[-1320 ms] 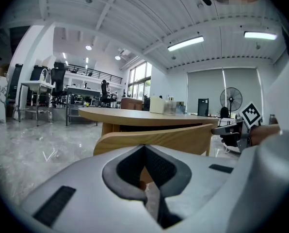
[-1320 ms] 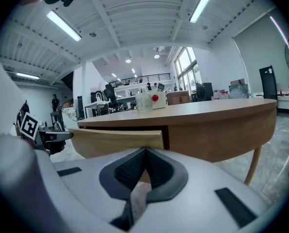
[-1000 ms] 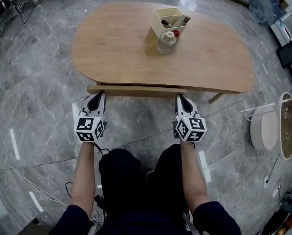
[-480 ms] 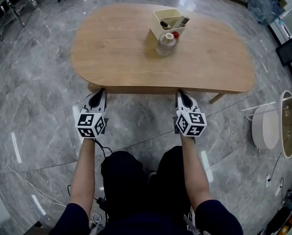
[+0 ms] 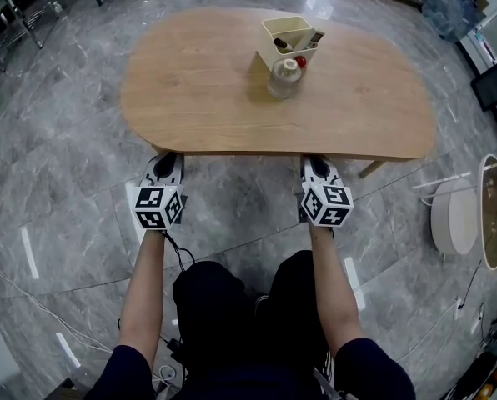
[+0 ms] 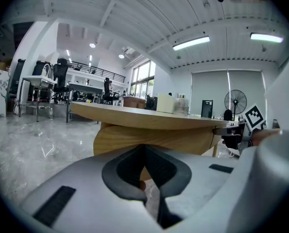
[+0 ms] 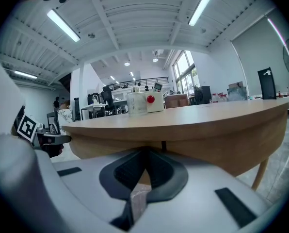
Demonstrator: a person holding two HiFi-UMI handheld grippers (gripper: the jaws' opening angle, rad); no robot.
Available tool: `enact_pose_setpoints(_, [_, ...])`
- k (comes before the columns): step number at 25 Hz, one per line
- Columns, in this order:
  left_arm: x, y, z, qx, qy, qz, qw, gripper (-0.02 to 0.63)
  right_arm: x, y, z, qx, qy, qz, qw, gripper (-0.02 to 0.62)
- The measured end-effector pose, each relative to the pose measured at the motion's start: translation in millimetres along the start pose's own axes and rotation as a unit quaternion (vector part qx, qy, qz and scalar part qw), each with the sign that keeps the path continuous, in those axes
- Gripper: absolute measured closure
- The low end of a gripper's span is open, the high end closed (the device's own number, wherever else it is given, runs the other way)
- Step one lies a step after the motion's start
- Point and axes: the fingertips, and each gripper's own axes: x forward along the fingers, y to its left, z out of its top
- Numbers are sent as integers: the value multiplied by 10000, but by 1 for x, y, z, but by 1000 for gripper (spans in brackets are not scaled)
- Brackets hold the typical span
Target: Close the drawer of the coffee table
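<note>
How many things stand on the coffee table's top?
2: a cream box near the far edge, and a clear red-capped jar just in front of it. The box holds smaller items, partly hidden.

Pale honey grain is shown by the oval wooden coffee table, white veining by the grey marble floor, and black-and-white square markers by the white left gripper and right gripper.

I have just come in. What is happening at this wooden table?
A seated person holds the left tool and the right tool, both shut and empty, at the front of the coffee table, just under its top. The drawer looks fully pushed in: nothing sticks out past the top's edge. A cream box and a jar stand on top.
</note>
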Motion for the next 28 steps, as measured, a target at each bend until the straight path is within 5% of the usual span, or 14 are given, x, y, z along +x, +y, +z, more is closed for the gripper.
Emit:
enact_pose_setpoints(13, [-6,6,-5,-298,19,146,9994,580,-7,-2,-3,50,17,9,10000,569])
enact_pose_setpoints(28, [-115,-46,-40,-39,163,-224,9996,580,-130,29,-28,-79,284,266,9992,569])
